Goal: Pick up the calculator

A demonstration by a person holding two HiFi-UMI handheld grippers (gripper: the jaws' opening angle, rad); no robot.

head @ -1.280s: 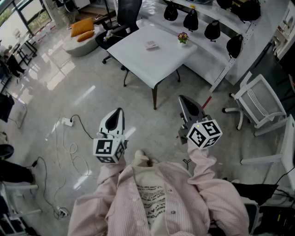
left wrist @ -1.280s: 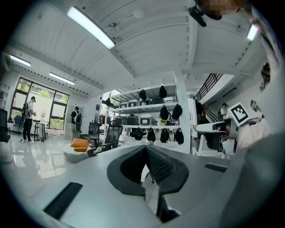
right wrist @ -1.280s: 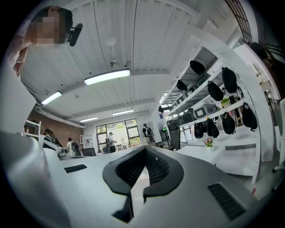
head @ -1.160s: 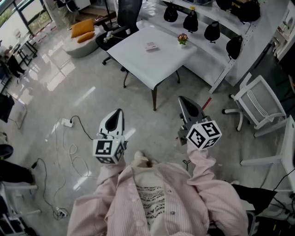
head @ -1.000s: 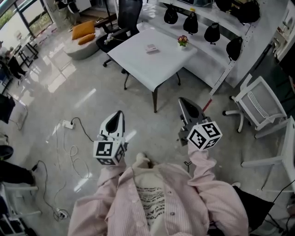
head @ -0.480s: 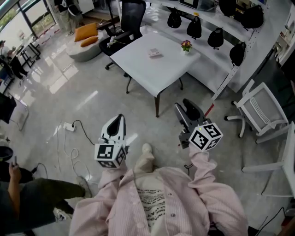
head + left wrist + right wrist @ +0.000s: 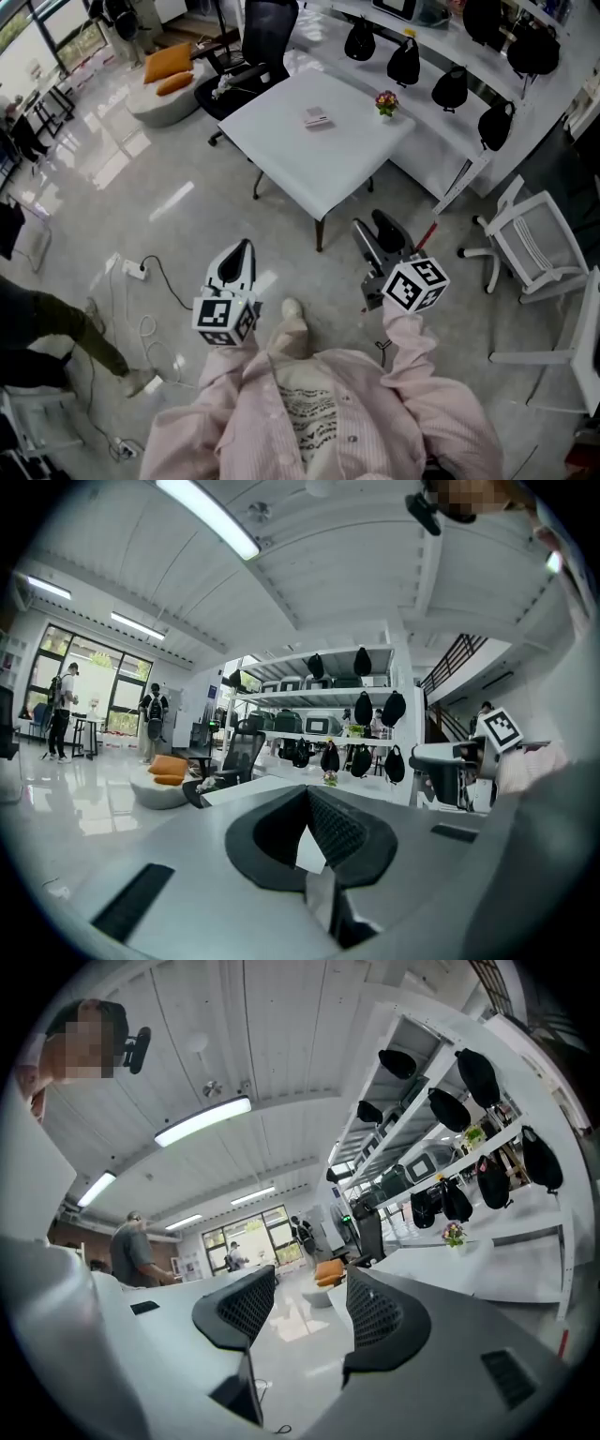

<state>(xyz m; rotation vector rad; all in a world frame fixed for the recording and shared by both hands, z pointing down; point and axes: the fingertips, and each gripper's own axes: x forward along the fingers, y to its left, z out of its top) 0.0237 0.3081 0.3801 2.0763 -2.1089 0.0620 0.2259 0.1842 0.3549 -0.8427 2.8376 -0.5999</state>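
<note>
Small calculator (image 7: 316, 116) lying on white bench (image 7: 328, 164). Person's left tongs (image 7: 241, 247) pressed together, empty. Person's right tongs (image 7: 372, 226) opening, spread, nothing between. Both well short of bench.

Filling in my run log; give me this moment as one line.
small flat calculator: untouched on white square table | left gripper: jaws shut, empty, over floor | right gripper: jaws opening, empty, over floor

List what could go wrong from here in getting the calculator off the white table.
1. The left claw is shut; unopened, it may just shove the calculator across the table.
2. A flower pot stands near the calculator; a wide reach might tip it.
3. A cable lies on the floor at the left, a possible trip hazard.
</note>
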